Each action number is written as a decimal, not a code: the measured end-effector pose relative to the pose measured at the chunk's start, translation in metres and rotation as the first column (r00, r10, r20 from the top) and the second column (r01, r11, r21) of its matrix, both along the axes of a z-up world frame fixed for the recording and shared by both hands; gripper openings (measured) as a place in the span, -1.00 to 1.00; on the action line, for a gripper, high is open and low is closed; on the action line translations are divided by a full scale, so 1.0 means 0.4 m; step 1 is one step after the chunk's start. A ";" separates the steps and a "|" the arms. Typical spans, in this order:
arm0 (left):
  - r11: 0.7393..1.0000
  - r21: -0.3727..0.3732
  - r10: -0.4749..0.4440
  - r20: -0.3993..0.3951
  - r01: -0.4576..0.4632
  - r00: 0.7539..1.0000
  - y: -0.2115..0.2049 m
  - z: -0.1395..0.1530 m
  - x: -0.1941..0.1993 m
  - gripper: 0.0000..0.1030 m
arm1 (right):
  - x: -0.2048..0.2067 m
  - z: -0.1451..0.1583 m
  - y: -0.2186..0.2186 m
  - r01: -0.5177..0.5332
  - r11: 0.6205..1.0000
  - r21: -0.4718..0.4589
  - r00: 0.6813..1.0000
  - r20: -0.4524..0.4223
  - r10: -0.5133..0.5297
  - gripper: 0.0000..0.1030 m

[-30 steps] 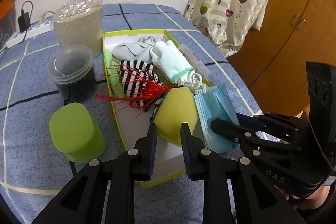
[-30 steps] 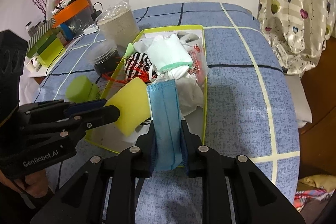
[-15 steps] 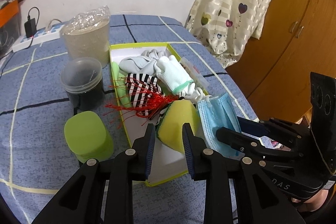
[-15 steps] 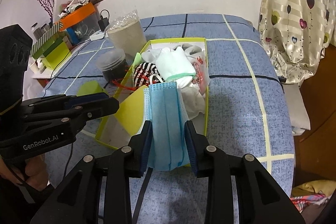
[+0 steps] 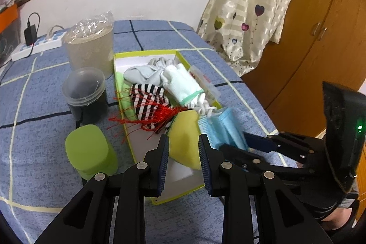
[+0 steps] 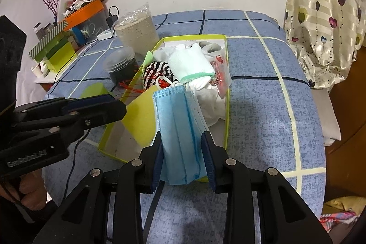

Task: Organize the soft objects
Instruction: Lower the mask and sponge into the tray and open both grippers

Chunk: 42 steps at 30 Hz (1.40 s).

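A lime-edged shallow box (image 5: 192, 191) (image 6: 227, 93) lies on the blue checked table and holds socks, a striped cloth (image 5: 146, 97), a red tassel (image 5: 160, 117) and white gloves (image 6: 189, 61). My left gripper (image 5: 183, 157) is shut on a yellow sponge (image 5: 184, 141), held over the box's near end; the sponge also shows in the right wrist view (image 6: 139, 116). My right gripper (image 6: 181, 159) is shut on a blue face mask (image 6: 178, 125), held above the box's near right corner; the mask also shows in the left wrist view (image 5: 219, 127).
Left of the box stand a lime green block (image 5: 89, 152), a dark lidded tub (image 5: 85, 93) and a tall beige container (image 5: 91, 49). A power strip with charger (image 5: 34, 45) lies at the far left. Stacked boxes (image 6: 57, 42), a curtain (image 6: 329, 15) and wooden cupboard (image 5: 320, 38) surround the table.
Both grippers have lifted and drawn back toward me, the sponge and the mask rising with them; the box looks smaller and farther.
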State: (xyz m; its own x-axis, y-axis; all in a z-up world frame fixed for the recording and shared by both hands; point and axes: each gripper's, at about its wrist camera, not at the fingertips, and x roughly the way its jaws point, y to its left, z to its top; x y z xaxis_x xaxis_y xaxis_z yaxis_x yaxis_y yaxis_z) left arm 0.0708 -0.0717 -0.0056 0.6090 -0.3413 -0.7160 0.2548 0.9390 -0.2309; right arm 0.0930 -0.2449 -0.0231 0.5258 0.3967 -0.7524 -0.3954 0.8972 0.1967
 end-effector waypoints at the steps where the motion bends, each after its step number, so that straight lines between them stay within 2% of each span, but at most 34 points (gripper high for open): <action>1: 1.000 -0.004 -0.005 0.003 0.005 1.000 -0.003 0.002 -0.001 -0.51 | 0.000 0.000 0.001 -0.002 1.000 0.000 1.000 0.001 0.002 -0.35; 5: 1.000 -0.006 -0.031 0.010 0.031 0.999 -0.020 0.005 -0.002 -0.51 | -0.002 0.000 0.004 -0.013 1.000 -0.001 1.000 0.007 0.013 -0.35; 10: 0.998 0.021 -0.051 -0.022 0.052 0.998 -0.042 -0.023 0.019 -0.51 | -0.015 0.015 -0.005 -0.019 1.000 -0.007 0.999 0.032 0.019 -0.35; 14: 0.998 0.043 -0.037 -0.044 0.039 0.998 -0.050 -0.053 0.042 -0.51 | -0.025 0.020 0.000 -0.034 0.999 -0.033 0.998 0.049 0.036 -0.35; 20: 0.999 0.042 -0.025 -0.041 0.026 0.999 -0.038 -0.055 0.049 -0.51 | -0.040 0.037 -0.017 -0.017 1.000 -0.018 0.997 0.078 0.019 -0.35; 23: 0.999 0.042 -0.019 -0.037 0.021 0.999 -0.032 -0.052 0.046 -0.51 | -0.039 0.034 -0.032 0.002 1.000 0.009 0.998 0.061 -0.002 -0.35; 25: 0.999 0.043 -0.018 -0.036 0.019 0.999 -0.030 -0.052 0.044 -0.51 | -0.034 0.023 -0.037 0.014 1.000 0.012 0.999 0.043 -0.014 -0.54; 26: 0.999 0.045 -0.016 -0.040 0.017 0.999 -0.028 -0.054 0.045 -0.51 | -0.033 0.016 -0.038 0.022 1.000 0.013 0.999 0.036 -0.023 -0.80; 27: 0.999 0.047 -0.014 -0.042 0.015 0.999 -0.028 -0.057 0.046 -0.51 | -0.032 0.012 -0.040 0.023 1.000 0.018 0.999 0.029 -0.023 -0.82; 37: 0.999 0.038 0.004 -0.021 -0.003 1.000 -0.013 -0.032 0.041 -0.51 | 0.011 -0.012 -0.021 0.038 0.999 0.011 0.999 0.006 -0.038 -0.82; 42: 1.000 0.027 0.009 -0.012 -0.009 1.000 -0.008 -0.017 0.038 -0.51 | -0.007 0.018 -0.026 0.047 0.999 -0.023 0.997 0.057 -0.045 -0.59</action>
State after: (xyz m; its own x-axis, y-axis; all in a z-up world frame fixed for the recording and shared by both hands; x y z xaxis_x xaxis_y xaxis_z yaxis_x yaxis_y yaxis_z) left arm 0.0860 -0.0748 -0.0123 0.6033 -0.3163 -0.7321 0.2437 0.9472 -0.2084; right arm 0.0900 -0.2554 -0.0160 0.5849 0.3529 -0.7303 -0.3636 0.9189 0.1528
